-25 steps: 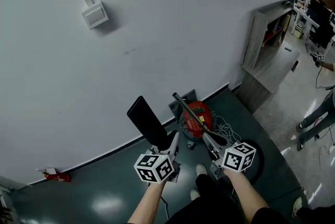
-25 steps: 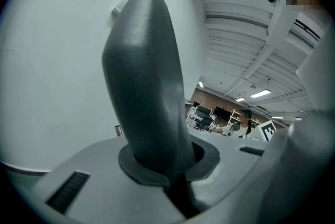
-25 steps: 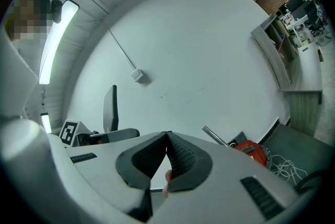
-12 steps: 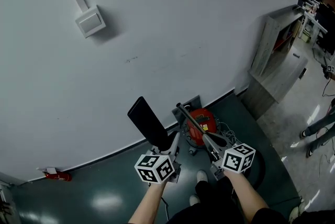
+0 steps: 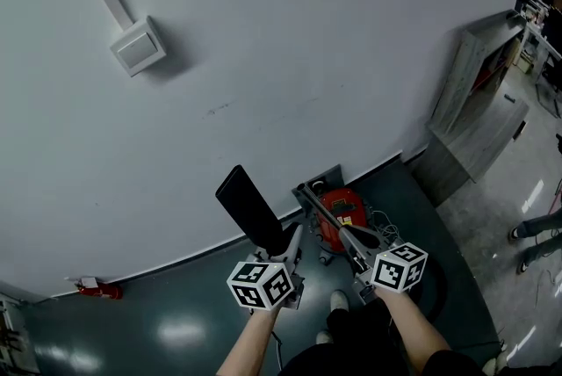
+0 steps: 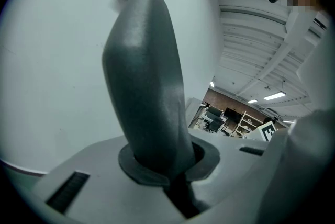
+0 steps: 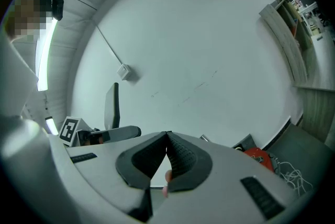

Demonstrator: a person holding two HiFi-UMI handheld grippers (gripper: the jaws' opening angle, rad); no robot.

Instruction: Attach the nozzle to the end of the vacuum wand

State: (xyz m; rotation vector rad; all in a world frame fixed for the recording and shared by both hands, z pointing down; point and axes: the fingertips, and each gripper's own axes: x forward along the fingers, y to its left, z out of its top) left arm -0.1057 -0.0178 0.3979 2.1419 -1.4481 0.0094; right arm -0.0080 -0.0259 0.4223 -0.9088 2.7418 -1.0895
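Before a pale wall (image 5: 307, 58), our left gripper (image 5: 288, 242) clenches the flat black plastic nozzle (image 6: 146, 87) between its fingers. Our right gripper (image 5: 356, 258) is pinched shut, and the dark metal vacuum wand (image 5: 321, 207) runs ahead of its tips. We judge alignment is under way. Next, the nozzle's neck needs to meet the wand's end.

grippers (image 5: 291, 241) (image 5: 349, 244): 2 | nozzle (image 5: 250, 207): 1 | wand (image 5: 318, 206): 1 | red vacuum (image 5: 349, 210): 1 | wall box (image 5: 138, 46): 1

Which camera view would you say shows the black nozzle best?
The head view: the whole nozzle stands out against the wall, rising from the left gripper. The left gripper view shows it too close, filling the frame between the clamped jaws; the right gripper view catches only its thin edge.
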